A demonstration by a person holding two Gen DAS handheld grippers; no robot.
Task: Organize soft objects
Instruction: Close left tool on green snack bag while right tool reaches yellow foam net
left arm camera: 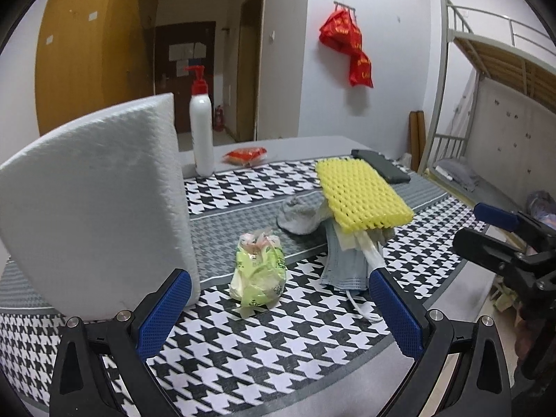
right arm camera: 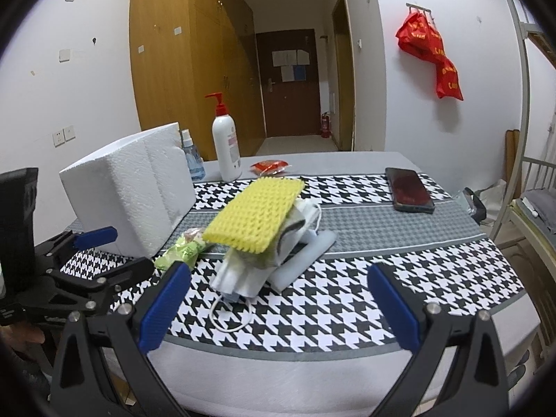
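A yellow foam net (left arm camera: 363,194) (right arm camera: 255,213) lies on top of a pile of soft things: a grey sock (left arm camera: 300,213), blue face masks (left arm camera: 344,264) (right arm camera: 239,278) and a grey-blue pad (right arm camera: 305,257). A crumpled green plastic packet (left arm camera: 259,271) (right arm camera: 182,250) lies left of the pile. My left gripper (left arm camera: 279,307) is open, low over the checked cloth, with the packet just beyond its fingertips. My right gripper (right arm camera: 278,304) is open near the table's front edge, the masks just ahead of it. It also shows in the left wrist view as the right gripper (left arm camera: 497,229).
A white foam block (left arm camera: 97,205) (right arm camera: 132,187) stands at the left. Behind are a white pump bottle (left arm camera: 201,132) (right arm camera: 226,146), a small blue spray bottle (right arm camera: 193,160) and a red packet (left arm camera: 245,155) (right arm camera: 270,166). A dark phone (right arm camera: 409,190) (left arm camera: 380,168) lies at the right. A bunk bed frame (left arm camera: 486,104) stands beyond the table.
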